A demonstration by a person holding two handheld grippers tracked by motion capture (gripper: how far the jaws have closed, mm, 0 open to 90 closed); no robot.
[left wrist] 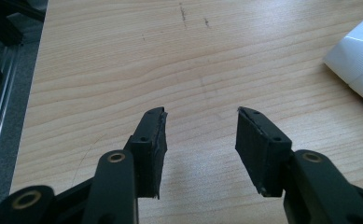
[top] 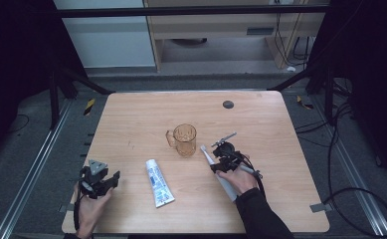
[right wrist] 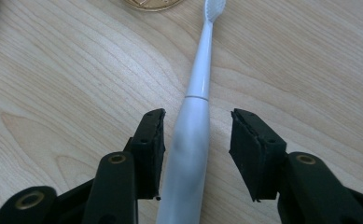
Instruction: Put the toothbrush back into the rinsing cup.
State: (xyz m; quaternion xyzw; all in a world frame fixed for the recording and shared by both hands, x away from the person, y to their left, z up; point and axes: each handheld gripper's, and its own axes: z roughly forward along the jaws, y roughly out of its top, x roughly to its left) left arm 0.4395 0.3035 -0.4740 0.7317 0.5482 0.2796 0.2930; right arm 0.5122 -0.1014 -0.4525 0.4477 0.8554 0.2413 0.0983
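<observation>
A: What is laid out on the counter (top: 131, 119)?

B: A mug (top: 184, 139), a tube (top: 159, 182) and a toothbrush (right wrist: 191, 135) are seen lying apart.

A: Which step is judged in hand?

B: The toothbrush is straddled by the right gripper (right wrist: 197, 122), jaws spread, not yet pinching. Closing is called for next. The left gripper (left wrist: 200, 125) is held spread, empty.

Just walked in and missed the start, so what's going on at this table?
A person works at a wooden table with a hand-held gripper in each hand. The right hand-held gripper straddles a white electric toothbrush lying flat, jaws open around its handle, not yet gripping. The left hand-held gripper is open over bare wood. A white toothpaste tube and an amber glass mug sit between them.
</observation>
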